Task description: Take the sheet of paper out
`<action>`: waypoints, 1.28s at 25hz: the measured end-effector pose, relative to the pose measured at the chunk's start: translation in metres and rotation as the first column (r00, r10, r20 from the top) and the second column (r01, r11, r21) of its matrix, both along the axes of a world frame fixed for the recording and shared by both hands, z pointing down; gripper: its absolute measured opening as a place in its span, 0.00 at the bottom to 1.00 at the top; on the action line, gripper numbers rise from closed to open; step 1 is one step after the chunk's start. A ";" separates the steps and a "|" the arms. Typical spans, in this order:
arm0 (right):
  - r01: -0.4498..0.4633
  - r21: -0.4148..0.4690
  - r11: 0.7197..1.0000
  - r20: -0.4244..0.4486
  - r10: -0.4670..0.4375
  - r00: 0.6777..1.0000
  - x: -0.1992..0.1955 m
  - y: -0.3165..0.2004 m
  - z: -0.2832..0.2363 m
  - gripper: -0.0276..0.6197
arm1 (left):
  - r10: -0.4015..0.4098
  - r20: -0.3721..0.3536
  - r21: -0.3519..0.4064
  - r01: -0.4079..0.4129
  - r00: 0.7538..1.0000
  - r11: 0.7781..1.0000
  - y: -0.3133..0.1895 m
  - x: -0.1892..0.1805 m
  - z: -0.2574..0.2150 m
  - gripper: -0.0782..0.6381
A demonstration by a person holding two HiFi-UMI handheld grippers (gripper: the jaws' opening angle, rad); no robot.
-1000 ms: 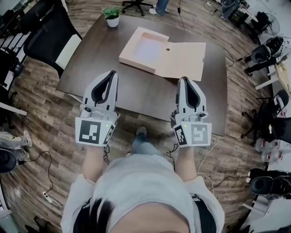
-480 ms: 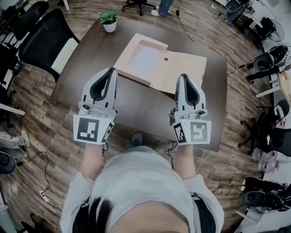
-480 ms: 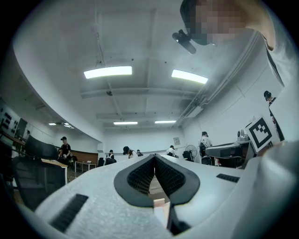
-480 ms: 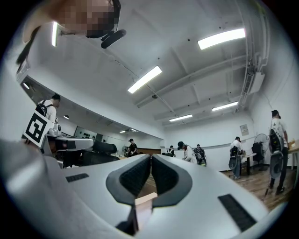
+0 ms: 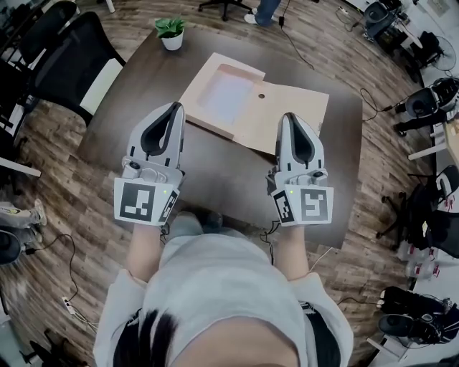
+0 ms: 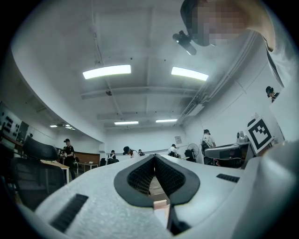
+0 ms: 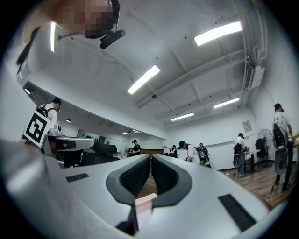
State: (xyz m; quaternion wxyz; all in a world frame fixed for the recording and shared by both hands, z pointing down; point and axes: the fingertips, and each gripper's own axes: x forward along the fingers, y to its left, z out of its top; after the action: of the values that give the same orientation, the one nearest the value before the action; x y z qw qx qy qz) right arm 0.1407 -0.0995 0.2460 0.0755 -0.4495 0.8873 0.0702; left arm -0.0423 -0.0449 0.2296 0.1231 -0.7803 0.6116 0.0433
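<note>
An open tan cardboard file box (image 5: 290, 115) lies on the dark table (image 5: 215, 168). In its tray half rests a pale sheet of paper (image 5: 228, 93); the lid is folded out flat to the right. My left gripper (image 5: 176, 107) is shut and empty, with its tip just short of the tray's near left corner. My right gripper (image 5: 289, 117) is also shut and empty, its tip over the lid's near edge. In the left gripper view my left gripper (image 6: 153, 157) points slightly upward into the room. The right gripper (image 7: 150, 156) does the same in the right gripper view.
A small potted plant (image 5: 171, 32) stands at the table's far left corner. A black office chair (image 5: 72, 64) is at the left, and more chairs (image 5: 430, 93) and cables are at the right. Someone's feet (image 5: 262, 11) show beyond the table.
Both grippers have moved forward toward the box, still shut. The table and box now sit nearer and lower in the head view.
</note>
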 end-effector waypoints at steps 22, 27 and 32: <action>0.024 -0.177 0.984 0.057 -0.014 0.998 -0.013 -0.074 0.037 0.07 | 0.053 0.011 -0.047 -0.053 0.999 0.998 -0.073 -0.006 0.016 0.12; 0.036 -0.301 0.953 0.100 -0.006 0.995 -0.025 -0.100 0.060 0.07 | 0.077 0.008 -0.071 -0.076 0.997 0.995 -0.095 -0.022 0.024 0.12; 0.019 -0.405 0.914 0.099 0.023 0.995 -0.036 -0.125 0.088 0.07 | 0.122 0.000 -0.095 -0.121 0.993 0.988 -0.122 -0.034 0.033 0.12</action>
State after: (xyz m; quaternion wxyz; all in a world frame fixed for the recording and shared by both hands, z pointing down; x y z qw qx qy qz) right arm 0.1043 -0.2240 0.3340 0.0260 -0.4593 0.8771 -0.1381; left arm -0.0763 -0.1670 0.2626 0.0848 -0.8212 0.5640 0.0196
